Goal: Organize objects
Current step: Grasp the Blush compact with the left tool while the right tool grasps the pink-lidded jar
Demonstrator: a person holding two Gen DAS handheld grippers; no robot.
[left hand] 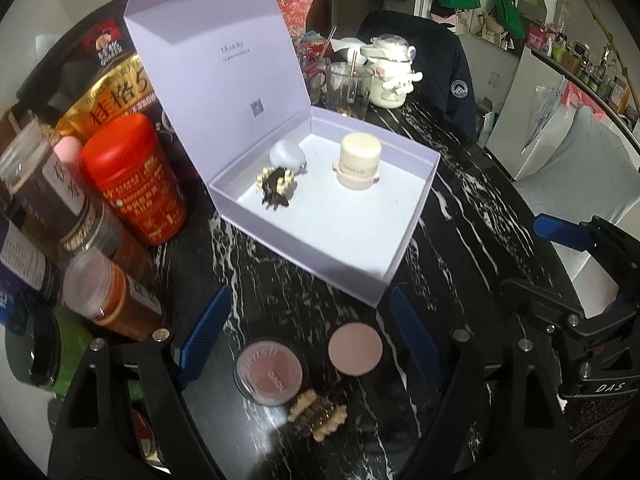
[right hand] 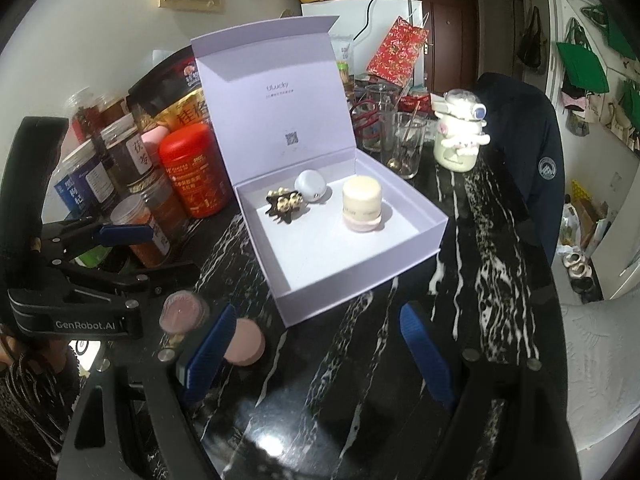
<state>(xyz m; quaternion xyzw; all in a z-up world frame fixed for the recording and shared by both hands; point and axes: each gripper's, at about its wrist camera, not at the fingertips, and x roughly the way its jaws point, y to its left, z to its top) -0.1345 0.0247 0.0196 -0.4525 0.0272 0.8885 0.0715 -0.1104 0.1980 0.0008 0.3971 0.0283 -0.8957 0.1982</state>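
An open lilac box (left hand: 400, 256) (right hand: 436, 232) stands on the black marble table with its lid up. Inside it sit a cream jar (left hand: 359, 160) (right hand: 362, 204), a pale blue pebble-shaped case (left hand: 286, 154) (right hand: 311, 186) and a dark hair claw (left hand: 276, 188) (right hand: 285, 200). In front of the box lie a pink compact (left hand: 269, 372) (right hand: 181, 312), a round pink disc (left hand: 355, 351) (right hand: 246, 342) and a second hair claw (left hand: 318, 416). My left gripper (left hand: 312, 340) is open, with the compact and disc lying on the table between its blue fingers. My right gripper (right hand: 316, 344) is open over bare table, right of the disc.
Spice jars and a red canister (left hand: 136, 180) (right hand: 196, 172) crowd the table's left side, with an oat bag behind. Glass cups (left hand: 348, 88) (right hand: 404, 144) and a white plush-trimmed jar (left hand: 390, 72) (right hand: 458, 136) stand behind the box. A dark jacket hangs on a chair (right hand: 532, 152) at the far side.
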